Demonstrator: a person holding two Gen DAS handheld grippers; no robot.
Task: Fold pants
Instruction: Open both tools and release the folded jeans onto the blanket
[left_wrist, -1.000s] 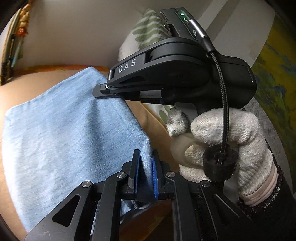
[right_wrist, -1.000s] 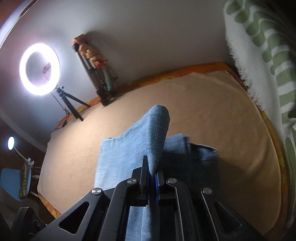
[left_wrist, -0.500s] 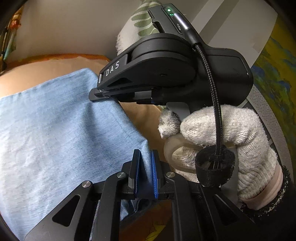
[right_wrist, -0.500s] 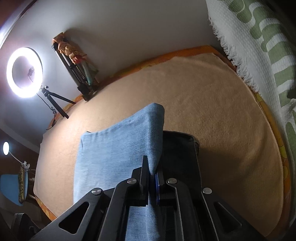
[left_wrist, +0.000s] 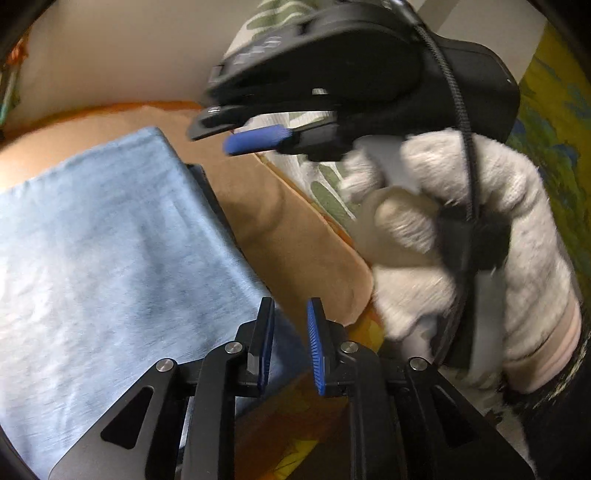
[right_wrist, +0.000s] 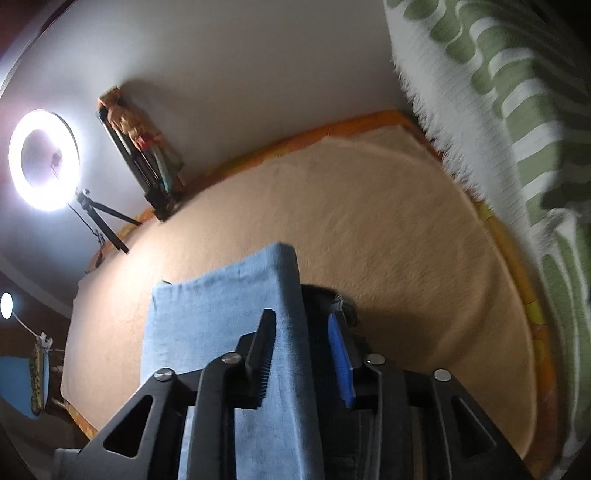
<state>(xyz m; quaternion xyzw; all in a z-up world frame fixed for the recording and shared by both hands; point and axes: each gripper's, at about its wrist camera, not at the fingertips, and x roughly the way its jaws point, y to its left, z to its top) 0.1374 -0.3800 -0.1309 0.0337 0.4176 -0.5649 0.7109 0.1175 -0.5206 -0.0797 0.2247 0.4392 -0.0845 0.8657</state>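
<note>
Two grippers are seen at the near right edge of the folded light-blue denim pants (left_wrist: 110, 236), which lie flat on the tan blanket of the bed (right_wrist: 388, 229), and that edge is the landmark for what follows. The jaws of the left gripper (left_wrist: 290, 343) have just been opening: the corner of the cloth lies at the inner face of the left pad, the right pad stands clear, and no pinch is left. The jaws of the right gripper (right_wrist: 303, 354) have likewise just been opening; the raised fold of the pants rests against the left pad while the blue right pad stands apart from it, so the cloth is released there too. The long axis of the folded pants runs away from both sets of jaws toward the far wall, and the left gripper is judged the nearer to the near corner. The gloved right hand (left_wrist: 461, 236) is seen just right of that edge. Beyond the edge stands a white ring light on a tripod (right_wrist: 44, 158); a green-and-white patterned throw (right_wrist: 517, 110) hangs to its right. No containers are visible.
</note>
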